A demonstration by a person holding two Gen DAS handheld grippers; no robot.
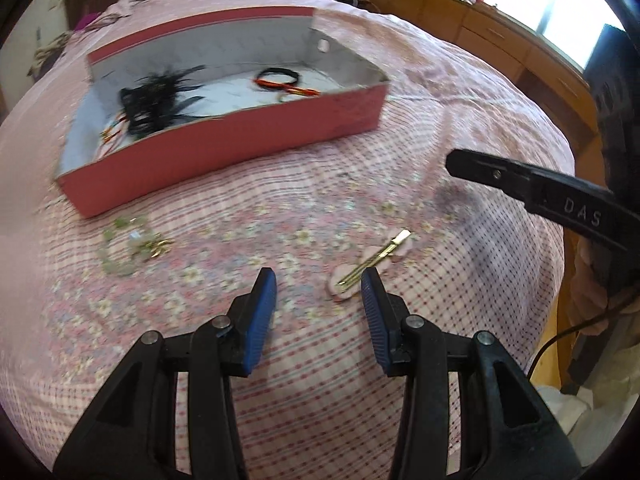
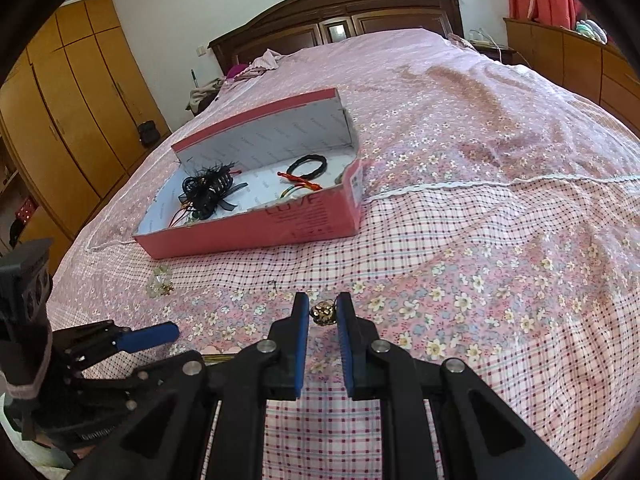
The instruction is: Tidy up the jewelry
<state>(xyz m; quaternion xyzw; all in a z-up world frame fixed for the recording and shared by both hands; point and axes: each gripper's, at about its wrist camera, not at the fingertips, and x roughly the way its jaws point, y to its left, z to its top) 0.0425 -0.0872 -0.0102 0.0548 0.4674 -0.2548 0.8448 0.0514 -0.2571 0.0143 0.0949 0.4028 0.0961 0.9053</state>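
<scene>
Our right gripper point(image 2: 323, 308) pinches a small gold ornament point(image 2: 322, 312) between its tips over the bed point(image 2: 500, 240), the pink box point(image 2: 256, 232) at eleven o'clock. Our left gripper point(image 1: 319, 286) gapes wide beside the gold hair clip point(image 1: 376, 260) at one o'clock. We judge the clip light, stiff and slippery, best taken across its flat bar

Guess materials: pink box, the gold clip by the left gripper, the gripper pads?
Pink box: likely cardboard, matte pink outside, pale printed lining, thin cut edges. Gold clip: looks like shiny metal, bright glint, lying on pale pink trim of unclear material. Left gripper pads: blue, ribbed, probably rubber or plastic.
</scene>
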